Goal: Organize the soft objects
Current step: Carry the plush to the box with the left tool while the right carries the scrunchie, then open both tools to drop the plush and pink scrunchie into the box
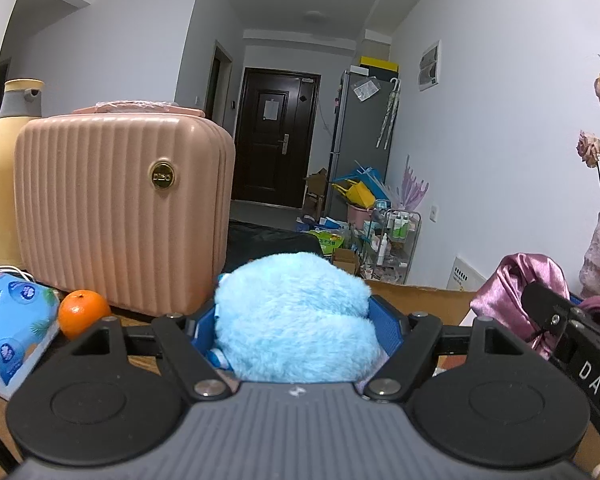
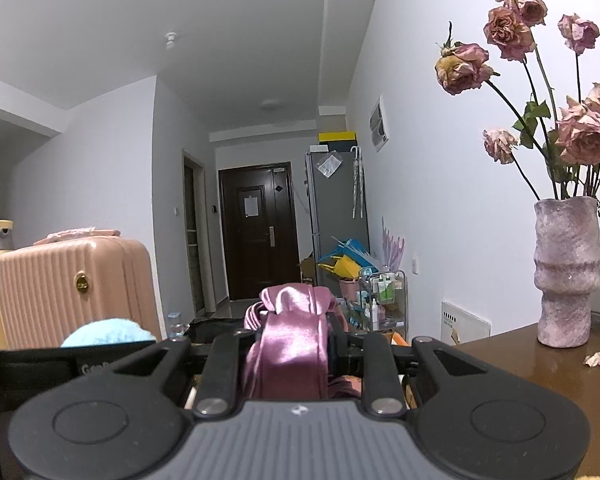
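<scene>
I find the blue plush toy (image 1: 296, 316) pinched between the blue pads of my left claw (image 1: 300, 320), which stands fairly wide around its bulk, above the desk (image 1: 140, 364). My right claw (image 2: 290, 340) is pressed tight on a pink satin cloth (image 2: 288, 352), whose bunched end rises past the fingertips. Both items are carried side by side. Left of the plush sit an orange (image 1: 83, 313) and a tissue pack (image 1: 12, 324), before a pink suitcase (image 1: 120, 208). At right, a vase (image 2: 566, 272) of dried roses stands on the desk.
</scene>
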### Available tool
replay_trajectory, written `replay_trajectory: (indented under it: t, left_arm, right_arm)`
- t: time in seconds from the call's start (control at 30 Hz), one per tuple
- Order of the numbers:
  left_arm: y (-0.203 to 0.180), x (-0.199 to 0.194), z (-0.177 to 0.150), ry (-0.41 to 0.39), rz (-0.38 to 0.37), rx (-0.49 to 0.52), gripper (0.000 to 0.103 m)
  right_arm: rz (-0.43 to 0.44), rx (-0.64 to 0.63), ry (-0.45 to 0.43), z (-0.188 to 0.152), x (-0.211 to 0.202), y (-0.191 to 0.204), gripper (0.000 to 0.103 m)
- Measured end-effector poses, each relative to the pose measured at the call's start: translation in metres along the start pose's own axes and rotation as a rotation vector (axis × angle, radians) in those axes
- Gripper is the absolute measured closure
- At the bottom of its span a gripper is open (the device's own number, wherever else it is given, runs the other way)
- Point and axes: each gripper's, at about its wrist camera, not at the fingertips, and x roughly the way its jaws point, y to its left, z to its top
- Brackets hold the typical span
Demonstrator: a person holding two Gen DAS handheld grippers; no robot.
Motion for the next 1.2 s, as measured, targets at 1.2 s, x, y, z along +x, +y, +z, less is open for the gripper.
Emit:
replay_trajectory:
  t: [1.2]
  left_arm:
    - [-0.004,0.069,0.007,0.066,0.059,-0.006,0.026]
  right_arm:
    - [0.006,0.03,0.244,0.008,0.105,-0.005,0.08]
